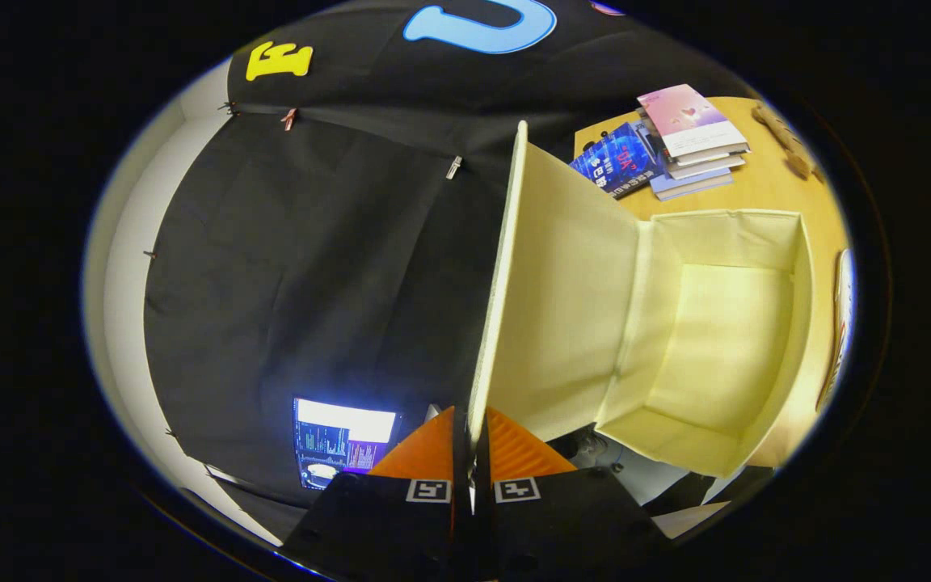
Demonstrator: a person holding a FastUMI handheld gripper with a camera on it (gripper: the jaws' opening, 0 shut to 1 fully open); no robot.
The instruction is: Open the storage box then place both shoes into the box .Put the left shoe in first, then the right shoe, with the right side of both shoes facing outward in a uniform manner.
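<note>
Here the gripper (472,453) pinches the lid (514,291) edge; at its three o'clock the storage box (793,323) gapes, holding nothing; books (688,137) lie at one o'clock.

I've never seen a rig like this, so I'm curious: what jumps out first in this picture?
First the pale lid, standing up on edge with its rim pinched between the fingers of the gripper. Beyond it gapes the open box, its inside bare, on a wooden table. Behind the box lies a stack of books, and off to the other side of the fingers a lit screen glows against the dark cloth.
</note>
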